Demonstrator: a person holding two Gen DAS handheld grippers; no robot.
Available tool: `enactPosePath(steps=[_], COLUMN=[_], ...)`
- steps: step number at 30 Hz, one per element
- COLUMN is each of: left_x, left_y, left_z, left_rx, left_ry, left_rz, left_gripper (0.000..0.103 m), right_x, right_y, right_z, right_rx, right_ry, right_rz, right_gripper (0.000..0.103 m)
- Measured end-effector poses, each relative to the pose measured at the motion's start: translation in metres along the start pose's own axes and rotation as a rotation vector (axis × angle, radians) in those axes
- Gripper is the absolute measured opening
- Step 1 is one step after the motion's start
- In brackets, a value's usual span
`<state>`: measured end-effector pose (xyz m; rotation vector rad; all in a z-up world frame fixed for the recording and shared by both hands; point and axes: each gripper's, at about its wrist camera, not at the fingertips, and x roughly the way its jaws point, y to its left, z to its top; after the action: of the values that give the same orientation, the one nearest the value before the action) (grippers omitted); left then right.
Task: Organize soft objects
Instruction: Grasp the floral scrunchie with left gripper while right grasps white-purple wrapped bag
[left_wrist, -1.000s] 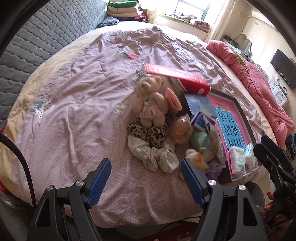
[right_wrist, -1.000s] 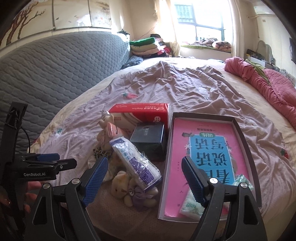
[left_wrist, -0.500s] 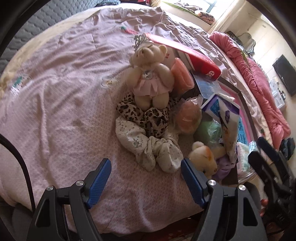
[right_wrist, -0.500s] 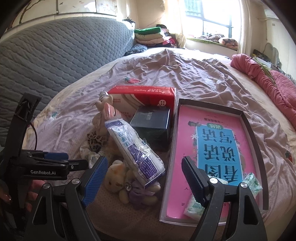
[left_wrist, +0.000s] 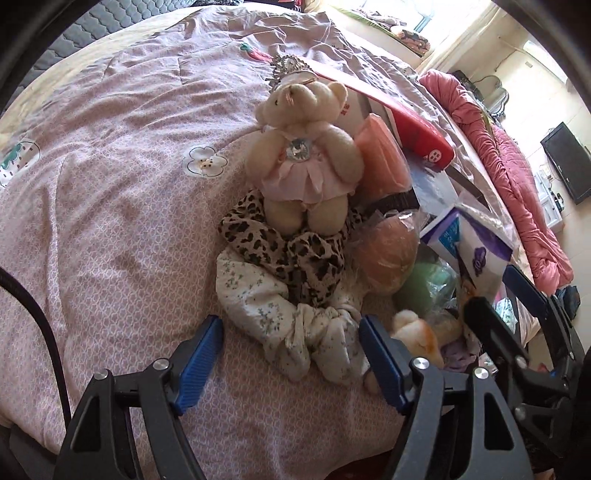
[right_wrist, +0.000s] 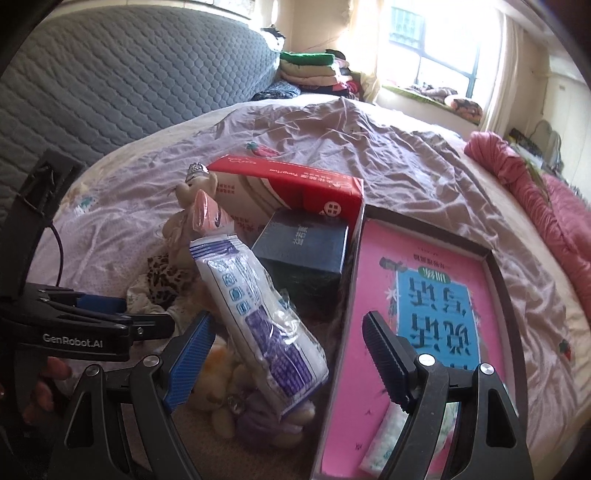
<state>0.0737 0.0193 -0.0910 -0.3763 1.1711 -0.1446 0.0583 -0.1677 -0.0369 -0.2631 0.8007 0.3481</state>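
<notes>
The left gripper (left_wrist: 290, 354) points steeply down at the bed (left_wrist: 110, 155), its blue jaws set wide but closing a little, with nothing pressed between the pads; the near end of the floral white cloth (left_wrist: 291, 317) lies in the gap, just ahead of the fingertips. That cloth is a crumpled roll whose long axis runs from the upper left, where it tucks under the leopard-print cloth (left_wrist: 291, 251), down toward the right jaw, so it lies slantwise across the gap and not squarely along it. Beyond both cloths the teddy bear (left_wrist: 306, 147) in a pink skirt sits upright, facing the camera, with its feet on the leopard print. The left gripper is plainly the nearer to this fabric heap. The right gripper (right_wrist: 284, 354) is also wide open and empty; in its view the plastic-wrapped packet (right_wrist: 258, 310) leans from upper left to lower right, its lower end between the jaws over a small plush toy (right_wrist: 221, 380). To the right the pink book (right_wrist: 424, 314) lies flat in a dark tray (right_wrist: 496, 266), with the red tissue box (right_wrist: 295, 188) and a dark blue box (right_wrist: 303, 247) behind.
</notes>
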Motion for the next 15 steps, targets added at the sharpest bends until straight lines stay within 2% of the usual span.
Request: enactPosePath(steps=[3, 5, 10, 12, 14, 15], left_x=[0.002, 0.003, 0.007, 0.009, 0.011, 0.012], left_y=[0.003, 0.003, 0.003, 0.003, 0.002, 0.003], left_z=[0.002, 0.002, 0.003, 0.004, 0.005, 0.005], left_rx=[-0.002, 0.001, 0.011, 0.012, 0.008, 0.005], left_ry=[0.000, 0.001, 0.003, 0.004, 0.008, 0.014], left_rz=[-0.011, -0.014, -0.022, -0.020, -0.022, -0.019], left_gripper=[0.073, 0.072, 0.070, 0.068, 0.053, 0.049], right_x=[0.007, 0.009, 0.021, 0.023, 0.022, 0.021], right_y=[0.002, 0.002, -0.003, -0.007, -0.015, -0.019], right_z=[0.004, 0.005, 0.007, 0.005, 0.005, 0.005], right_rx=[0.000, -0.001, 0.008, 0.031, 0.073, 0.097], right_ry=[-0.005, -0.012, 0.013, 0.017, 0.012, 0.007], right_rz=[0.002, -0.002, 0.020, 0.048, 0.085, 0.104], right_gripper=[0.081, 0.074, 0.032, 0.022, 0.019, 0.018])
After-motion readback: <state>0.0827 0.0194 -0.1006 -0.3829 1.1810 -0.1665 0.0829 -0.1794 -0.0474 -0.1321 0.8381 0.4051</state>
